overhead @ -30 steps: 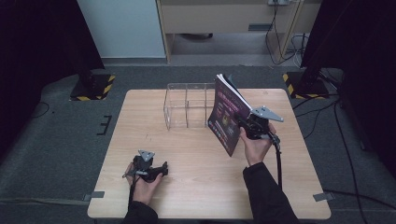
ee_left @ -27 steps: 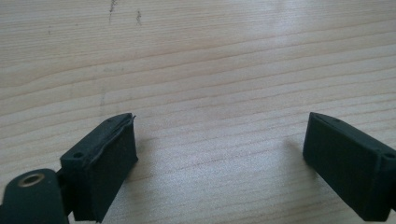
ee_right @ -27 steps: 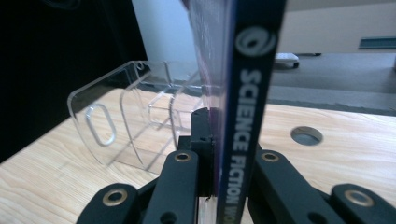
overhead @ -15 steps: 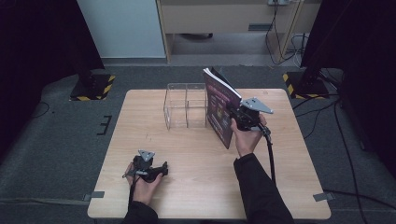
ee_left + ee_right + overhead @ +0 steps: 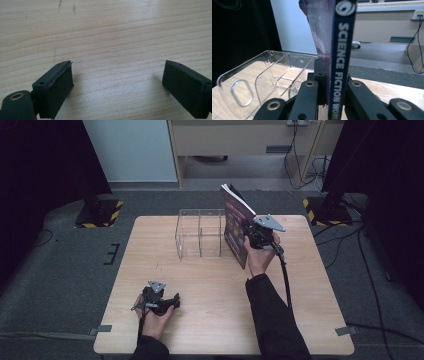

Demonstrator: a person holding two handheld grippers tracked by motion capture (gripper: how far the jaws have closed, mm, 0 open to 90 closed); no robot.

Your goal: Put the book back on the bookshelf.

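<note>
My right gripper (image 5: 248,238) is shut on the spine of a dark purple magazine (image 5: 234,220), which stands upright with its pages fanning at the top. It hangs just right of a clear plastic rack (image 5: 199,240) with divided slots at the back middle of the wooden table (image 5: 215,320). In the right gripper view the spine (image 5: 342,50), lettered "SCIENCE FICTION", is clamped in my right gripper (image 5: 332,85), and the rack (image 5: 262,77) lies close on the left. My left gripper (image 5: 172,302) rests near the front left edge, open with only bare wood (image 5: 112,37) ahead of it (image 5: 117,82).
Black-and-yellow stand bases (image 5: 97,212) sit on the grey floor behind both back corners of the table. Cables (image 5: 360,270) run along the floor on the right. A beige cabinet (image 5: 240,140) stands beyond the table.
My right hand has carried the magazine leftward and a little farther back, closer to the clear rack. The left gripper has stayed where it was.
</note>
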